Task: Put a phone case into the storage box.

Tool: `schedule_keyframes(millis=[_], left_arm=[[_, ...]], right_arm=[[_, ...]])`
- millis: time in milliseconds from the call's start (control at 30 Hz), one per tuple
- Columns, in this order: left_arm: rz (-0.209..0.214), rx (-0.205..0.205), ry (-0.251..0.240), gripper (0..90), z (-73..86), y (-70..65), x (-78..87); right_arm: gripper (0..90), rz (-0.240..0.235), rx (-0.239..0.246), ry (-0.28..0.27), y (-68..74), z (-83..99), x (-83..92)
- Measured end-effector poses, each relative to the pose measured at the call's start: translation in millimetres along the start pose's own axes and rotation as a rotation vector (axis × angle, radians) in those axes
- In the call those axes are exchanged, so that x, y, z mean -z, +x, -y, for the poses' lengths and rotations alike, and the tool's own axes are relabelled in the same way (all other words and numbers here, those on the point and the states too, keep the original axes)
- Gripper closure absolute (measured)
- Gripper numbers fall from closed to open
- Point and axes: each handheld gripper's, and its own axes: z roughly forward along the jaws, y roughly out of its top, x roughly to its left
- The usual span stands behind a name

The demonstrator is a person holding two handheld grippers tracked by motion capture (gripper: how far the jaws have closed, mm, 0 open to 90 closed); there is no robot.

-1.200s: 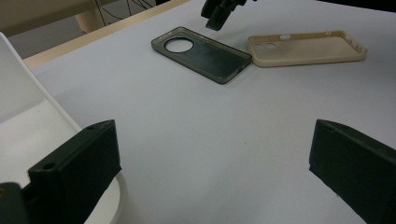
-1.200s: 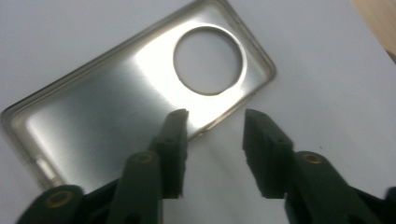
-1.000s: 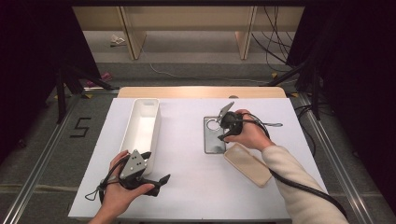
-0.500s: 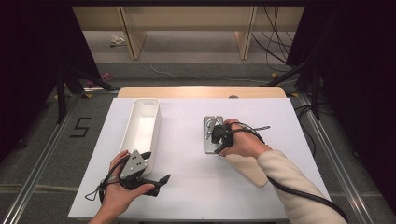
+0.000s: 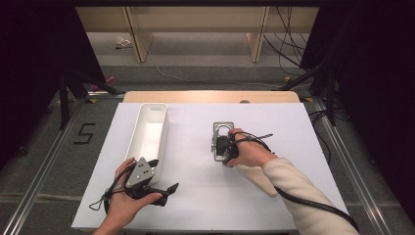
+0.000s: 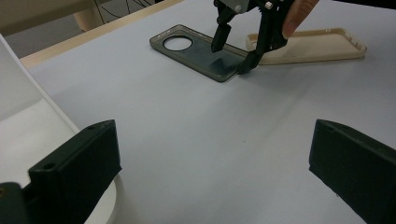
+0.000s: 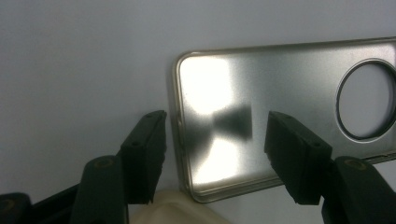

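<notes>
A smoky grey phone case (image 5: 222, 129) with a round camera hole lies open side up at the table's middle. My right gripper (image 5: 219, 148) points down at its near end. In the right gripper view the jaws (image 7: 215, 154) straddle the case's (image 7: 280, 93) short end wall, one outside it and one over its floor. They have just been closing a little, and the pads stand clear of the wall. From the left gripper view, the right gripper (image 6: 236, 51) has its tips at the case's (image 6: 196, 51) edge. My left gripper (image 5: 164, 175) rests near the front, and its wide jaws (image 6: 210, 172) hold nothing.
A long white tray (image 5: 151, 129) stands at the left, close to my left gripper, with its wall (image 6: 28, 116) in the left gripper view. A beige phone case (image 5: 262, 183) lies under the right forearm, next to the grey one (image 6: 317, 46). Its corner (image 7: 187, 210) sits by the right jaws.
My right gripper has tipped down and come toward the near end of the grey case, so its jaws now straddle that end. The left hand has stayed put.
</notes>
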Motion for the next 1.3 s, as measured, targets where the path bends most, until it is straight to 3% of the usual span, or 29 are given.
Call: schedule_keyframes(millis=[633,1300], left_arm=[[0.0,-0.001,-0.001,1.2,0.0,0.0,0.1],[0.001,-0.002,0.002,1.7,0.2,-0.6,-0.5]], right_arm=[[46.0,-0.01,0.049,0.047,-1.3,-5.4,0.0],[63.2,-0.07,0.069,0.082,-1.2,-8.3,0.8]])
